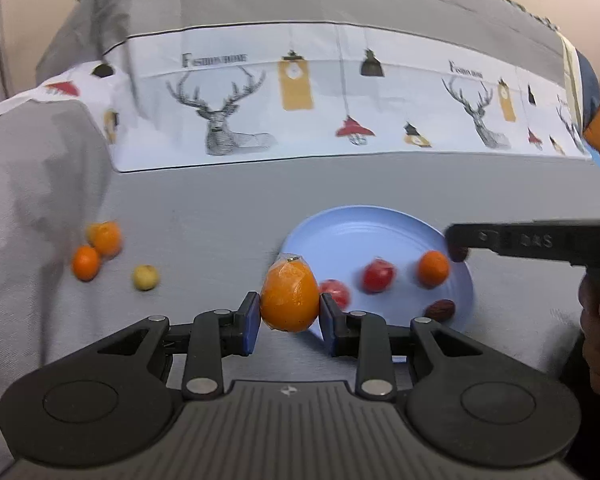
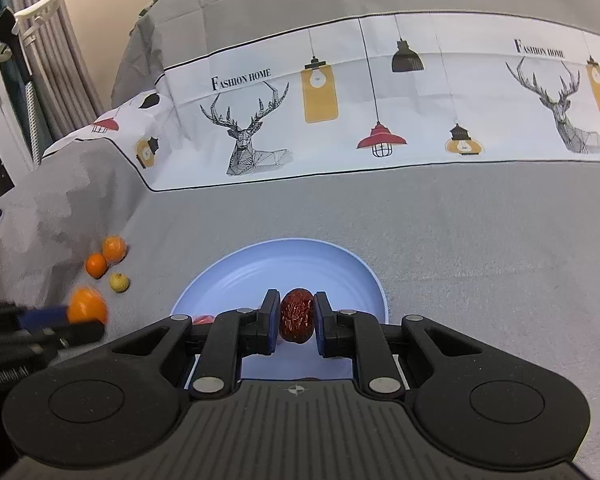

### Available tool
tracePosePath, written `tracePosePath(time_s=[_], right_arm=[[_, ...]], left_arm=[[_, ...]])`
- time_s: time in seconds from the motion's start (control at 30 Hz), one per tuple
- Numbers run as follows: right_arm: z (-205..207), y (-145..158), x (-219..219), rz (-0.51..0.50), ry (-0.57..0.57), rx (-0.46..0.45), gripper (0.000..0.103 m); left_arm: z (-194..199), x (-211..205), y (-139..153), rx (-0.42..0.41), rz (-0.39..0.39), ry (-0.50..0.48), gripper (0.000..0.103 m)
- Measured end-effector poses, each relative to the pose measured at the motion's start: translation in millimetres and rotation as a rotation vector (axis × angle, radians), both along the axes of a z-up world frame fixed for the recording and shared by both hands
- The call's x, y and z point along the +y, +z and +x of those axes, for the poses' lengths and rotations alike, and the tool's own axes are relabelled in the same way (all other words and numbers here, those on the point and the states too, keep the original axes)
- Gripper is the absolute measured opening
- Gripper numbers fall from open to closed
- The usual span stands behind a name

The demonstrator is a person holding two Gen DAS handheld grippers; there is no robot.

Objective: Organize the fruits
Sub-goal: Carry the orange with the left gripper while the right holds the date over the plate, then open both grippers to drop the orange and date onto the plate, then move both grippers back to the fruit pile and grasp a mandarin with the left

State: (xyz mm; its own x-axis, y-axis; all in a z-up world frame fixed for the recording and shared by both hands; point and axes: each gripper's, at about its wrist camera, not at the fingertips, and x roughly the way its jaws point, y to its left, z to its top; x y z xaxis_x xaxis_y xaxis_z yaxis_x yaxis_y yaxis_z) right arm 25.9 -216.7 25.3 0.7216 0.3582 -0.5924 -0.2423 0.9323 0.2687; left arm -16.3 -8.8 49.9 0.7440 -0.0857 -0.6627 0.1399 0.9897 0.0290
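Four fruits on blue plate, three loose fruits on cloth

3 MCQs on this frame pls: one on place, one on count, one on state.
1. Where is the blue plate?
A. on the grey cloth
B. on the deer print
C. on a shelf

2. How many fruits lie loose left of the plate?
A. one
B. three
C. five

3. What does the right gripper hold?
A. nothing
B. an orange
C. a red date

Answers: 1 A, grey cloth surrounds it. 2 B, two small oranges and a yellow fruit. 3 C, pads press its sides.
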Motion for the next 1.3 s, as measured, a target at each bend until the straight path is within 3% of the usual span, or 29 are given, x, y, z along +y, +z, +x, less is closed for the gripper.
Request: tracePosePath(time_s=[0.23,0.3,0.33,0.37,0.43,0.63,0.7,0.87,0.9,1.0,1.13,1.23,1.3], right_arm=[[6,-3,-3,0.027,0.006,0.004,0.019],[7,-4,-3,0.034,0.003,0.005,0.02],[8,-4,-3,0.029,-0.004,0.008,0.031],[7,-5,-4,0.023,-0.012,0.005,0.048],[7,-4,-6,0.021,-0.026,-0.003,0.054],[9,-5,-7,0.027,-0.03,0.014,0.054],[9,-6,-5,0.017,-0.021,0.013,0.054],[9,-7,-2,0.001,-0.011,0.017,0.055],[10,-7,-1,0.0,-0.013,0.019,0.055],[9,-8,1,-0.013,-0.009,0.024,0.055],[3,-7,8,-0.045,0.024,-0.003,0.054],[-1,-6,12,-0.044,0.057,-0.022,0.042],[-3,-5,15,-0.04,0.075,-0.031,0.032]], left_arm=[[10,-46,3,-0.018,0.011,-0.078,0.036],[15,-54,3,-0.011,0.008,-0.09,0.054],[16,-56,4,-0.016,0.008,-0.091,0.07],[15,-57,5,-0.029,0.006,-0.092,0.076],[13,-55,6,-0.043,0.006,-0.092,0.076],[3,-39,0,-0.115,0.052,-0.061,0.076],[1,-28,-1,-0.109,0.061,-0.049,0.071],[9,17,4,-0.063,0.038,-0.011,0.04],[12,27,7,-0.064,0.036,-0.006,0.038],[22,52,16,-0.092,0.115,0.0,0.028],[41,81,20,-0.135,0.217,0.021,0.027],[53,98,6,-0.136,0.273,0.066,0.027],[61,109,-10,-0.074,0.279,0.099,0.025]])
